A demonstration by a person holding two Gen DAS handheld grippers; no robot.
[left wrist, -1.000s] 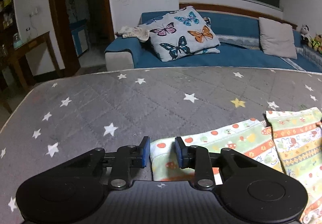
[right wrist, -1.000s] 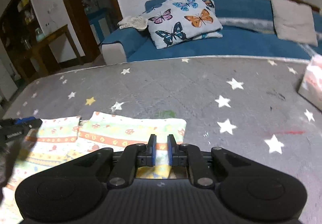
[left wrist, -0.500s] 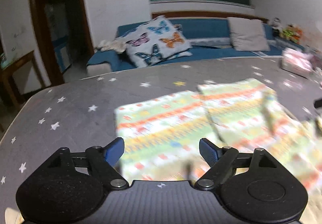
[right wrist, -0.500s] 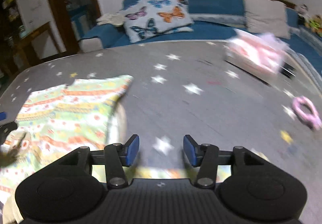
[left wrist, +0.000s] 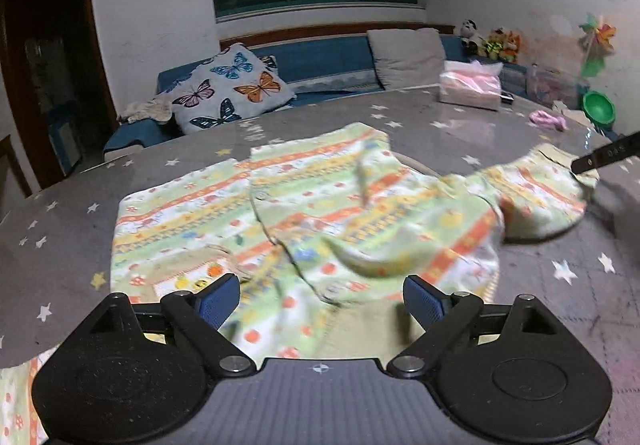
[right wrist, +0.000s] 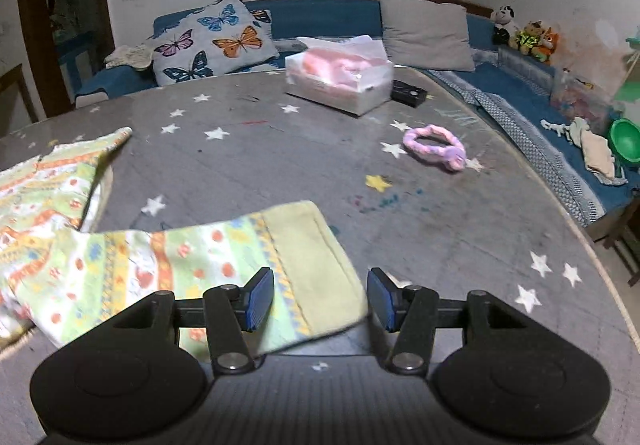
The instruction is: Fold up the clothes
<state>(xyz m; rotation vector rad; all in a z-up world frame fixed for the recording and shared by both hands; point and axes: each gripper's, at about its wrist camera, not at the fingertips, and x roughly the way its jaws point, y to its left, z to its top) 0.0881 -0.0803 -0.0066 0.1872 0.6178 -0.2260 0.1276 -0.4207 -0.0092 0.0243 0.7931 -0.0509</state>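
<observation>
A child's printed top [left wrist: 304,205] lies across the grey, star-patterned worktop [right wrist: 400,213], filling the middle of the left wrist view, its body rumpled and one sleeve [right wrist: 224,265] stretched out toward the lower centre of the right wrist view. The step in hand looks like an early fold: the garment is spread but not yet doubled over anywhere neatly. The left gripper [left wrist: 320,299] hovers over the near hem with its jaws spread wide and nothing between them; the right gripper [right wrist: 320,295] likewise has its jaws well apart, straddling the sleeve's plain yellow-green cuff without pinching it. The next move probably calls for closing on the cuff and carrying the sleeve inward across the body, after smoothing the bunched middle. The cloth is thin, soft cotton with orange, yellow and green bands. A pink tissue box [right wrist: 340,85] and a pink hair scrunchie [right wrist: 436,147] sit well apart, upper right.
</observation>
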